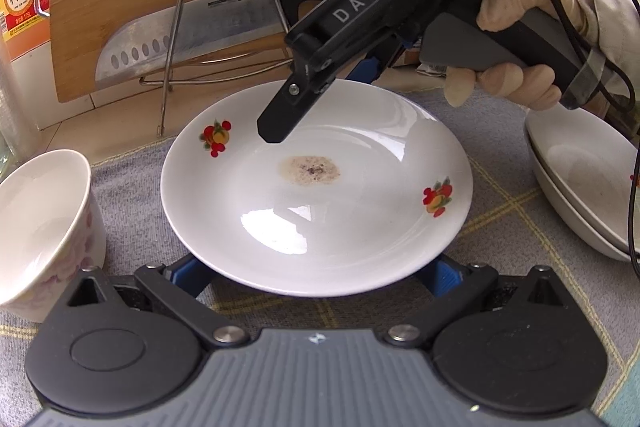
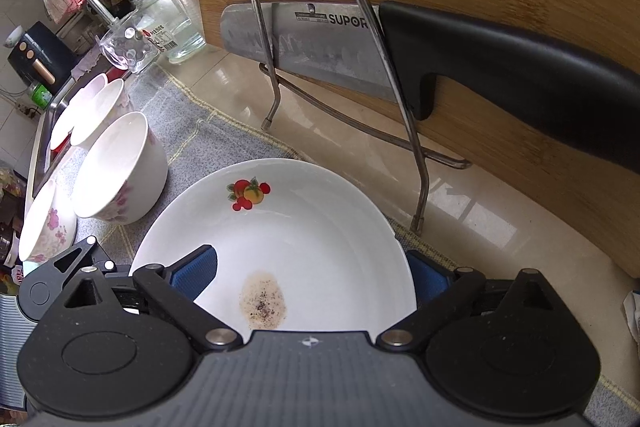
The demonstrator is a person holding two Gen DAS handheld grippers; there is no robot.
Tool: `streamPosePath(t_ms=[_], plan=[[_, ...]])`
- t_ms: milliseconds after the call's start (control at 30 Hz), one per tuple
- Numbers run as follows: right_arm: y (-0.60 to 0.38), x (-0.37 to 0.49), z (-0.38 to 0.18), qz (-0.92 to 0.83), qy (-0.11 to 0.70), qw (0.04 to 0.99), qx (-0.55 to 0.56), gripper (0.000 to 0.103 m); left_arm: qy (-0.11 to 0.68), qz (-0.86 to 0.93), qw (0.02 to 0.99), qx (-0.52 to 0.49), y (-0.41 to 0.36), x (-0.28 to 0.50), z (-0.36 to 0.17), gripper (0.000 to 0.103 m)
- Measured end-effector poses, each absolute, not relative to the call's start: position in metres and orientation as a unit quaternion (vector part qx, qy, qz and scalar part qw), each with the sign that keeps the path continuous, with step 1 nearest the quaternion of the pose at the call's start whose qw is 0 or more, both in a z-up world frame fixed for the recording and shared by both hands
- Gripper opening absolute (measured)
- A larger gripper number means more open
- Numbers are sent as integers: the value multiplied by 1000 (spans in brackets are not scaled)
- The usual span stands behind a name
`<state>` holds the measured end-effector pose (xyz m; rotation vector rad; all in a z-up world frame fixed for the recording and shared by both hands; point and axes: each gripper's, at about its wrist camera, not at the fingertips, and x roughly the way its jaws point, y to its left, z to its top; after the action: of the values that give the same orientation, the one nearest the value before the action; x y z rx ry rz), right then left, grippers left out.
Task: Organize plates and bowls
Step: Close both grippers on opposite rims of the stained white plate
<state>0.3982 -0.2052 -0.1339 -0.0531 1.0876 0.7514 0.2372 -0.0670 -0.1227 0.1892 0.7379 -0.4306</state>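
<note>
Your right gripper is nearer: its jaws, spread, straddle the plate's rim; the left gripper's spread jaws flank the opposite rim.

My left gripper level, fingers spread wide. My right gripper angled down from right, fingers also spread. My gloved right hand wrapped round its handle.

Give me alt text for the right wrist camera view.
A white plate with fruit decals and a brown stain sits between the open blue fingers of the right hand-held gripper. Floral bowls stand left; a knife rests on a rack behind.
</note>
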Motion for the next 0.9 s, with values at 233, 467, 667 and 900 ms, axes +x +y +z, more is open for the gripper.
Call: streamPosePath(t_ms=[233, 467, 667, 900], plan=[[-202, 399, -133, 361, 507, 782, -26, 101, 356, -209, 906, 92, -67, 237, -123, 103], [-200, 399, -133, 361, 508, 782, -31, 100, 360, -207, 905, 96, -69, 238, -122, 103], [-198, 394, -130, 363, 506, 782, -37, 100, 363, -200, 904, 108, -73, 236, -119, 102], [-194, 385, -123, 368, 502, 781, -44, 100, 363, -200, 903, 113, -76, 230, -112, 102]])
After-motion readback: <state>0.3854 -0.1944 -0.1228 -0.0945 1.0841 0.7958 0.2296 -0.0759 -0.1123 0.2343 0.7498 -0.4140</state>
